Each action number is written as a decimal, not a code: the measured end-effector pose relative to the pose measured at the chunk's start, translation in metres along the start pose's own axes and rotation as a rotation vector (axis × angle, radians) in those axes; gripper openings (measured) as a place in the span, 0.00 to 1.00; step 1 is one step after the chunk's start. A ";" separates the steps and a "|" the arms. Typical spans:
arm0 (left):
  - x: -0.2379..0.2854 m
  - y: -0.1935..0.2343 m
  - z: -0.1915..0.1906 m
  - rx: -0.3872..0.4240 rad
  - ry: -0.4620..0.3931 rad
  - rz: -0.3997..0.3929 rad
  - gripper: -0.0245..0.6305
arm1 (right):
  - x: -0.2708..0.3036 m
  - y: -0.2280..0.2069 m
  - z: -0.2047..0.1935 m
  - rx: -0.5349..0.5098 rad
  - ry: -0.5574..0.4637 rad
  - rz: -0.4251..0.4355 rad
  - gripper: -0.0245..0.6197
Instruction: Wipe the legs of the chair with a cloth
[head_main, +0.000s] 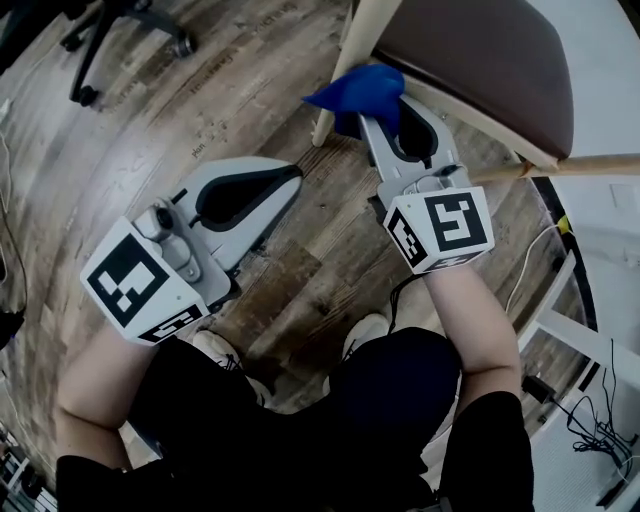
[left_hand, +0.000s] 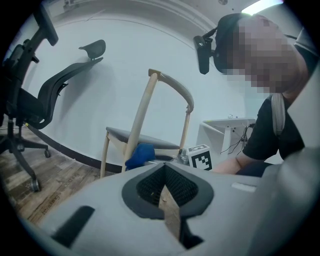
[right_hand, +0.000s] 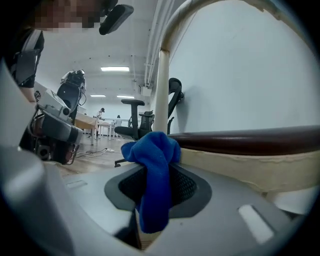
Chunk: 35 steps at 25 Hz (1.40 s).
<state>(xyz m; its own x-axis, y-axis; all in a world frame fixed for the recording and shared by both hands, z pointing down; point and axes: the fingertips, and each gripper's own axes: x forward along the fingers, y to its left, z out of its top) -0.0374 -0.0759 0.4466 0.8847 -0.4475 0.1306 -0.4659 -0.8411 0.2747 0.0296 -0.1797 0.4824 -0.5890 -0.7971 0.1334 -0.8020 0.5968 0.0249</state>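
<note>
Right tongs (head_main: 372, 112) clenched on blue cloth (head_main: 362, 88), wad sticking out past the tips. Cloth sits at 12 o'clock in head view, up against the pale wooden chair leg (head_main: 345, 60) right below the brown seat (head_main: 490, 60). Left tongs (head_main: 288, 178) closed on nothing, well apart at 8 o'clock from the cloth, above the wood floor (head_main: 250, 90). Office chair (left_hand: 30, 105) at 9 o'clock in left gripper view.

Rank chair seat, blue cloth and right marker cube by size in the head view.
1. chair seat
2-3. right marker cube and blue cloth look alike; the cube is nearer the camera, so unranked.
</note>
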 end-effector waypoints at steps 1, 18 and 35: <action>-0.001 0.001 0.000 -0.005 -0.001 0.001 0.04 | 0.002 0.002 -0.003 0.000 0.001 0.004 0.22; -0.020 0.028 -0.012 -0.079 0.015 0.063 0.04 | 0.040 -0.008 -0.148 0.083 0.163 0.033 0.22; -0.044 0.049 -0.037 -0.087 0.119 0.176 0.05 | 0.069 0.008 -0.356 0.037 0.690 0.093 0.23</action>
<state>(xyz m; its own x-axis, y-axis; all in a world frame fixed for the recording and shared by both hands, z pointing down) -0.0982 -0.0859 0.4895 0.7878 -0.5414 0.2935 -0.6146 -0.7219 0.3180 0.0183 -0.1971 0.8443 -0.4677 -0.4944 0.7327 -0.7612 0.6466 -0.0496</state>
